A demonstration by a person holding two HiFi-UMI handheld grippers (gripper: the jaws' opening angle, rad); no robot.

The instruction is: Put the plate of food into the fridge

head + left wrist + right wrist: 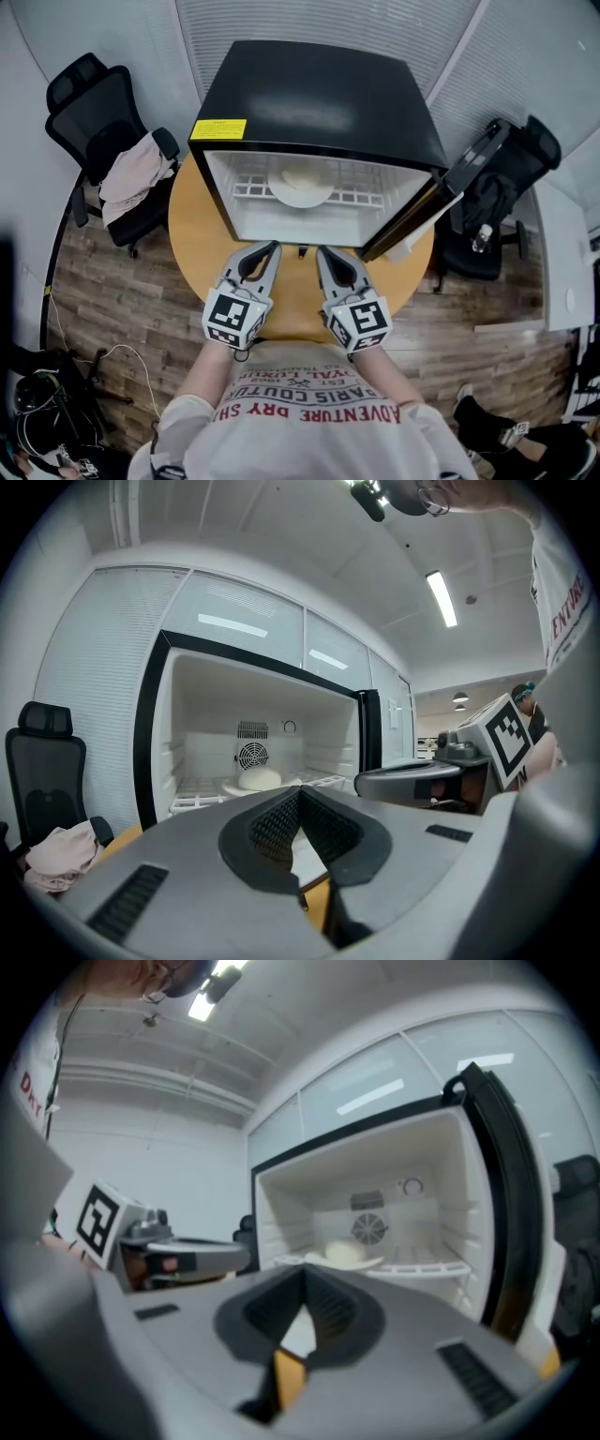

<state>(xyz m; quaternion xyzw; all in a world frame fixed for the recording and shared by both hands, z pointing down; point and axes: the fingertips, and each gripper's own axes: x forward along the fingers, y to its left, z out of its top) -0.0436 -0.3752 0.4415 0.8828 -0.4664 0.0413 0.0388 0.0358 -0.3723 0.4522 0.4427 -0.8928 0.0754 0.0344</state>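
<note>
Plate of food (301, 185) set on the wire shelf (366, 195) well inside the fridge (319, 103), clear of the open door (412, 220). The food is a pale mound, possibly dough. Left hand-held gripper (275, 247) and right hand-held gripper (322, 251), both clenched on nothing, hang over the worktop (202, 248) before the opening; placement appears done.

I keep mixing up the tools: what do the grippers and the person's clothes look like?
The left gripper and right gripper match: grey bodies, black ribbed pads, a white cube with black square markers on each. The T-shirt is pale with red lettering.
</note>
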